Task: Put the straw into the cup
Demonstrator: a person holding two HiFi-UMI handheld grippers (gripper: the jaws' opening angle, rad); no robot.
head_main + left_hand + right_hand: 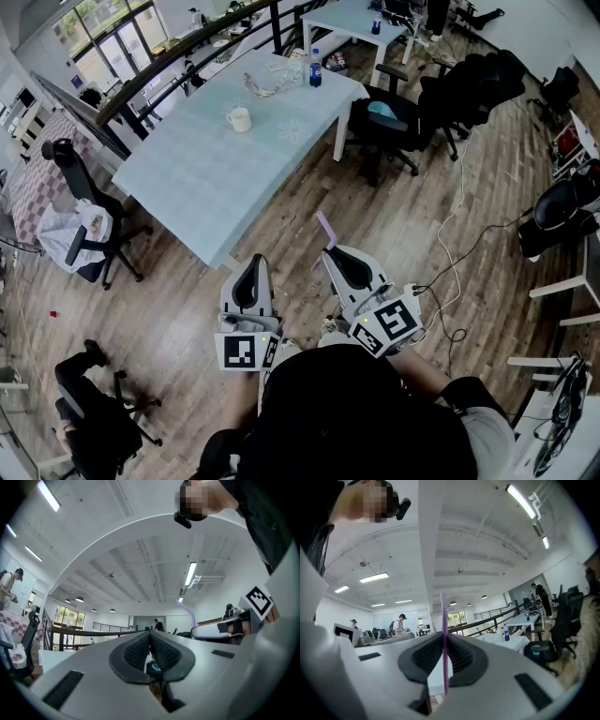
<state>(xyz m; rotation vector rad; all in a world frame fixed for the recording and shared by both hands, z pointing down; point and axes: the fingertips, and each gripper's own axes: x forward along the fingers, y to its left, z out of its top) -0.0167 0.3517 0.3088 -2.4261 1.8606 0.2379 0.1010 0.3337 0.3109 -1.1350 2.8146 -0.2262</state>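
In the head view a white cup (238,119) stands on the long pale blue table (197,178), far ahead of both grippers. My right gripper (334,256) is shut on a thin purple straw (325,228), which sticks up past its fingertips. The right gripper view shows the straw (443,634) upright between the dark pads of that gripper (444,654). My left gripper (251,269) hangs beside it above the wooden floor, its jaws together with nothing between them. In the left gripper view, the left gripper (150,645) has the straw's bent top (190,613) to its right.
A bottle (316,68) and a clear dish (265,84) stand at the table's far end. Black office chairs (394,122) are at the table's right end and one with a white cloth (80,234) at its left. Cables (459,253) lie on the floor to the right.
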